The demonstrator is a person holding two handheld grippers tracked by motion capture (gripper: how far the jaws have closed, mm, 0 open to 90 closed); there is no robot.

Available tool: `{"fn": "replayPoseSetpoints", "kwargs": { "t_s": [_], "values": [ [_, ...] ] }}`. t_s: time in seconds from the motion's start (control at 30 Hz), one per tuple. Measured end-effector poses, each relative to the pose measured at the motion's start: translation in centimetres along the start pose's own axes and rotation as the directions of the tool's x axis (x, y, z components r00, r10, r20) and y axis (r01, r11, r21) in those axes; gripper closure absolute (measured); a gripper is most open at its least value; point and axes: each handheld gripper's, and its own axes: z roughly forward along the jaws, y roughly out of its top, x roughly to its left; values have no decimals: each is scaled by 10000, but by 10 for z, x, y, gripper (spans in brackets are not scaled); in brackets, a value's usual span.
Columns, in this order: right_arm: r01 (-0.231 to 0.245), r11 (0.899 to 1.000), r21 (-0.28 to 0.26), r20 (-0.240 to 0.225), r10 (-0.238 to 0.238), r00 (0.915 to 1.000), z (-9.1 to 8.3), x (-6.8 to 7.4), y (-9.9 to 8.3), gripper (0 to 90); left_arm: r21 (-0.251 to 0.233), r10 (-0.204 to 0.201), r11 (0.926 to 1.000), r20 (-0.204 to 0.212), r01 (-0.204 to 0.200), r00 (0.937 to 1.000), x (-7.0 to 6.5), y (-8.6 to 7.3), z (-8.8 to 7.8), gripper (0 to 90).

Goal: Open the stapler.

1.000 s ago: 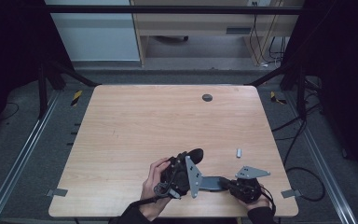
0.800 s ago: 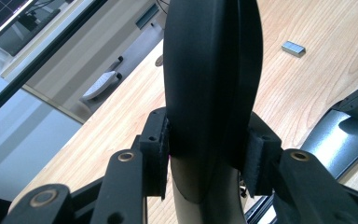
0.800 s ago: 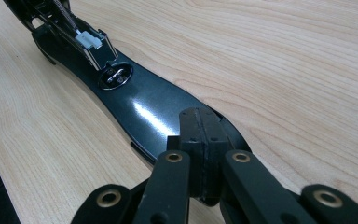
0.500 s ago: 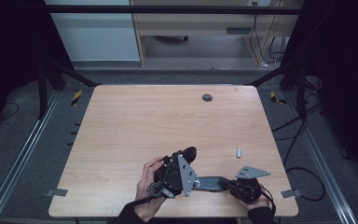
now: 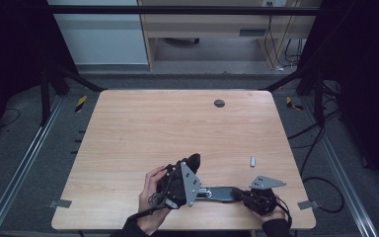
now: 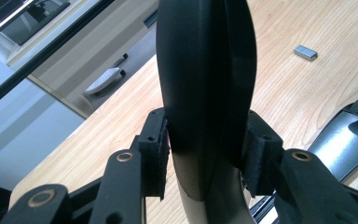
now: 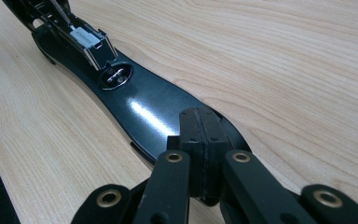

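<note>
A black stapler lies hinged apart near the table's front edge. Its base rests flat on the wood, with the metal magazine just above it at the far end. The stapler's black top cover is swung upward, and my left gripper is shut on it, one pad pressing each side. My right gripper is shut, pads together, with its tips on the base's near end. I cannot tell whether the base's edge is pinched between them.
A small strip of staples lies on the table beyond the right hand. A dark round grommet sits near the table's far edge. Metal rails run along both sides of the table, and cables hang at the right.
My left gripper has shifted slightly left with the top cover still in its jaws. The right gripper and the base have stayed put.
</note>
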Motion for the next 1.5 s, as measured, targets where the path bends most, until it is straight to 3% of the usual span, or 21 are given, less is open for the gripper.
{"fn": "replayPoseSetpoints", "kwargs": {
  "t_s": [0.57,0.83,1.5],
  "values": [
    [-14,10000,8,-14,14,10000,0,0,0,900,8,-402,9992,-70,402,9992,11,-6,-6,566],
    [22,10000,-16,3,-22,10000,0,-1,0,900,-33,-812,9967,-115,812,9966,23,-14,-12,559],
    [-7,10000,-3,-28,7,10000,0,0,0,900,-75,-1318,9913,-139,1317,9912,35,-24,-18,548]
  ]
}}
